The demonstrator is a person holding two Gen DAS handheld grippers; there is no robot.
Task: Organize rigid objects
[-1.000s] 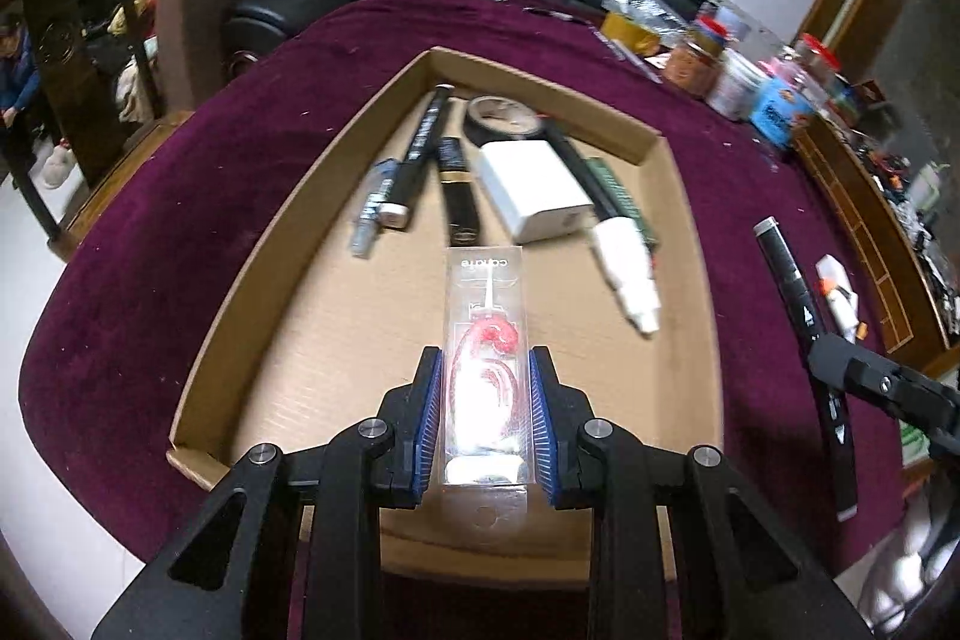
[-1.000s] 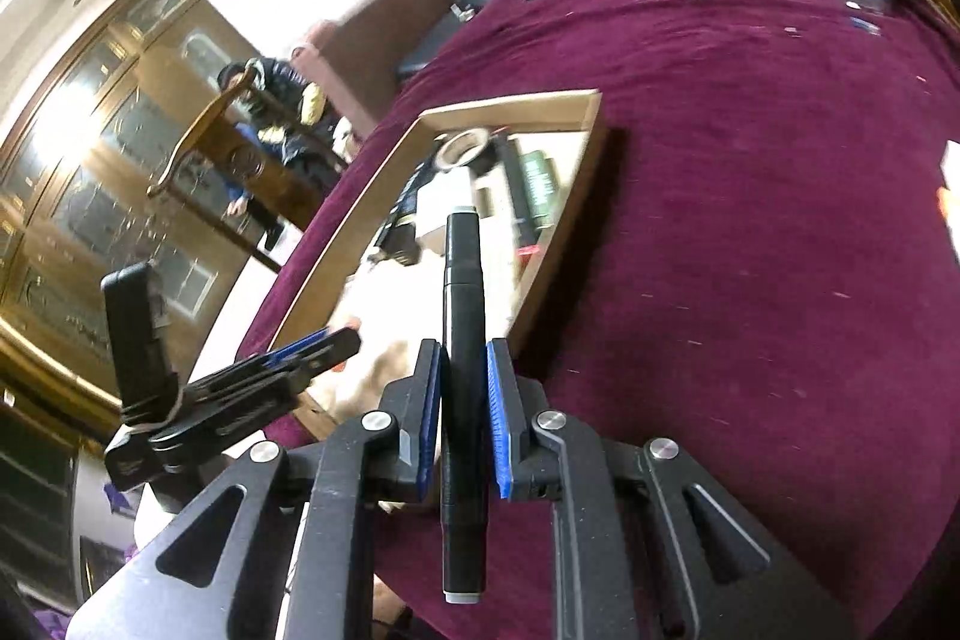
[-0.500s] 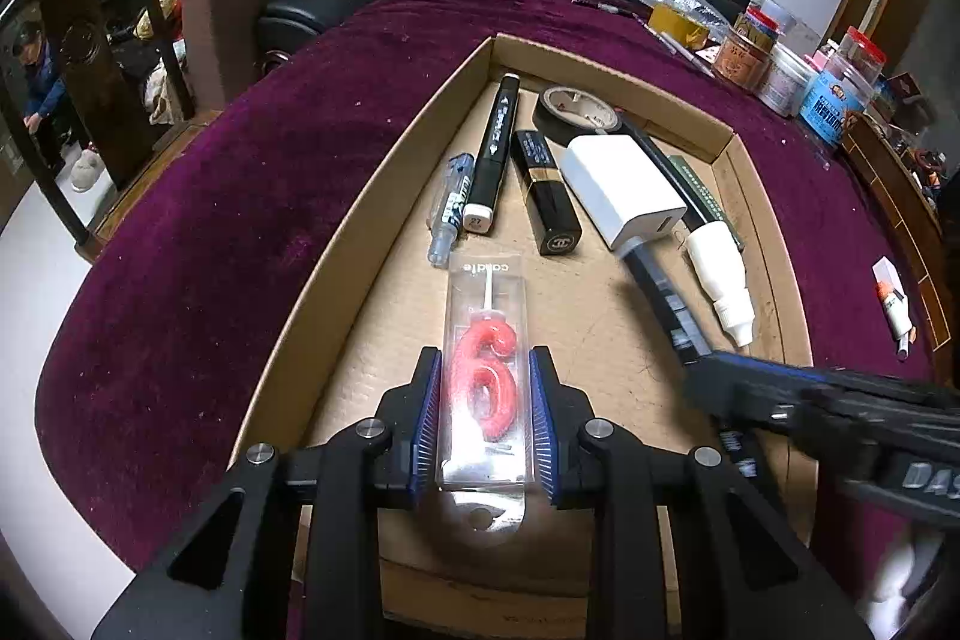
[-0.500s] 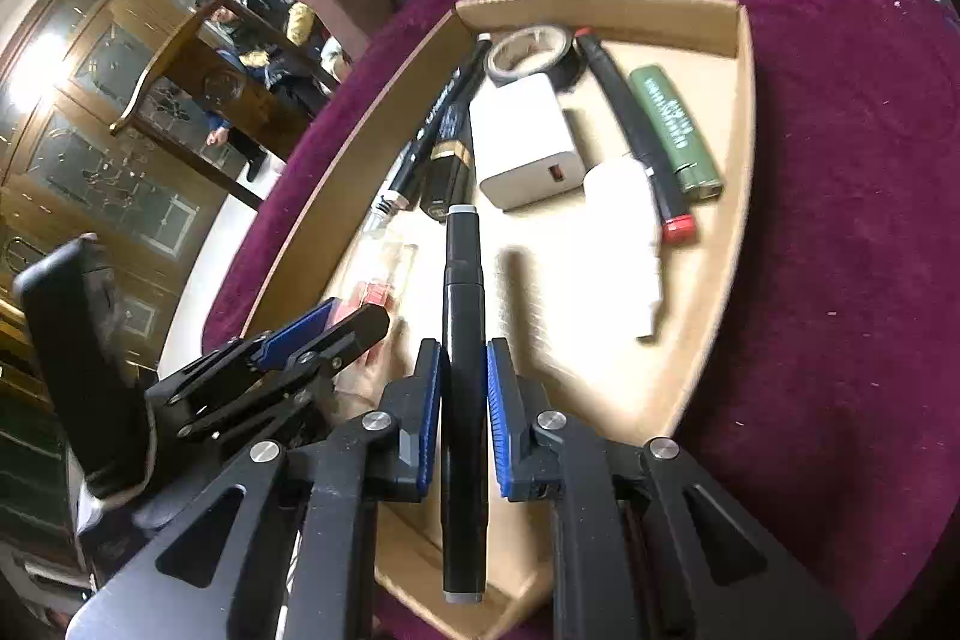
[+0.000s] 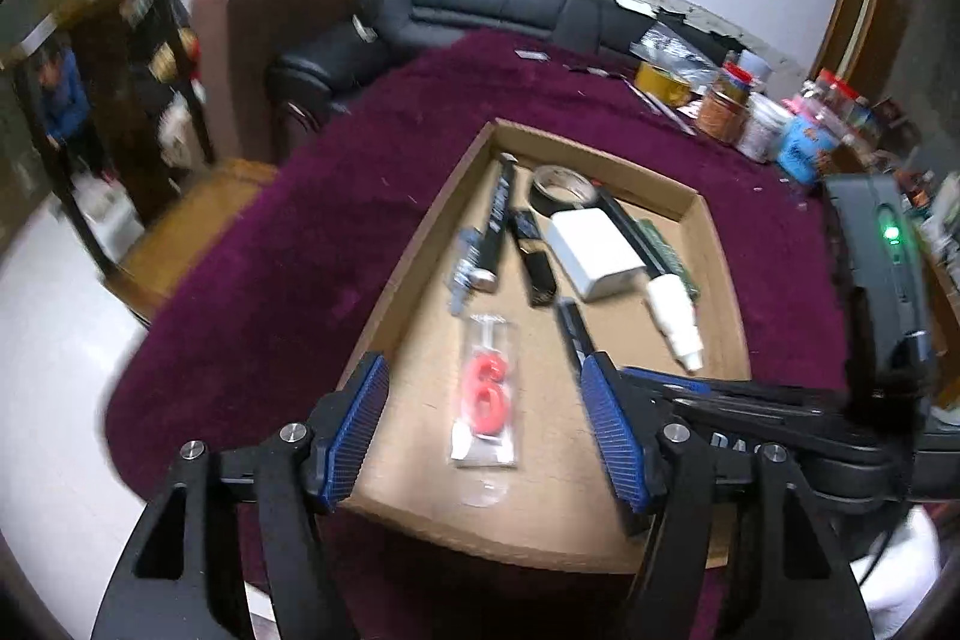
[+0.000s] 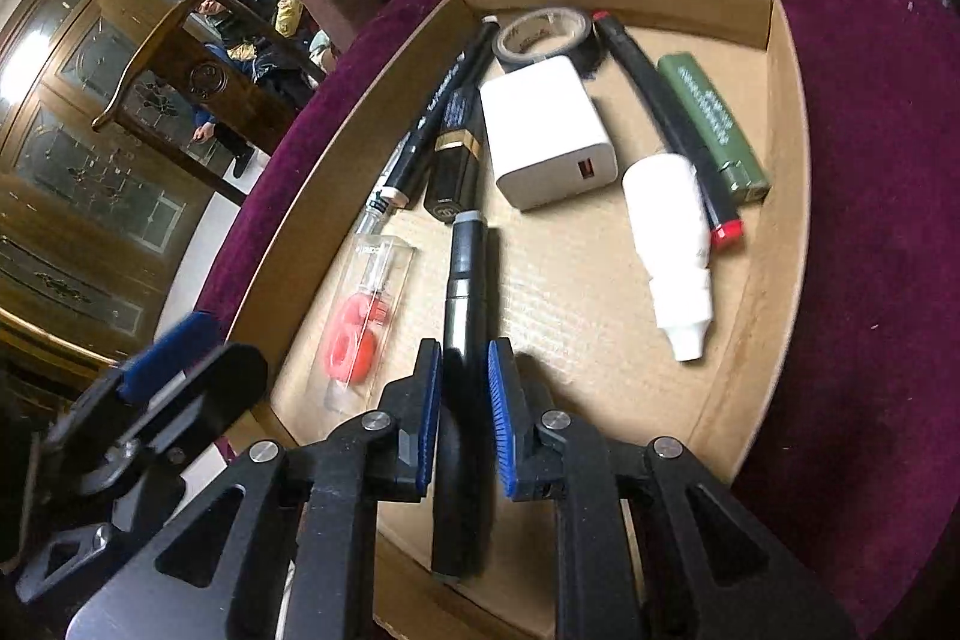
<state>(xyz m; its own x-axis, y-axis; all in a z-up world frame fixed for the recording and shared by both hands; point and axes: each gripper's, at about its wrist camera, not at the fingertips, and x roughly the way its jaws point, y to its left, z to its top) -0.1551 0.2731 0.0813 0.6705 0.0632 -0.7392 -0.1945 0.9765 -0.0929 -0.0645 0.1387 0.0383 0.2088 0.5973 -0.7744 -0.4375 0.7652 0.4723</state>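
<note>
Purple velvet cloth (image 6: 870,196) covers my table, and a flat brown cardboard tray (image 6: 780,112) sits on it. My left gripper (image 5: 486,436) has just been opening its jaws; they are apart now, and the clear packet with a red number-six candle (image 5: 487,391) lies loose in the tray between them. My right gripper (image 6: 462,400) squeezes a long black marker pen (image 6: 465,292) over the tray floor, beside a white plastic bottle (image 6: 675,244).

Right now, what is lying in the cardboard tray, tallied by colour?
Cardboard tray, counting the marker in the right gripper:
Black: 5, namely two markers, red-capped pen, lipstick case, tape roll
White: 2, namely charger, squeeze bottle
Green: 1, lighter
Clear: 2, namely candle pack, small tube
Total: 10
</note>
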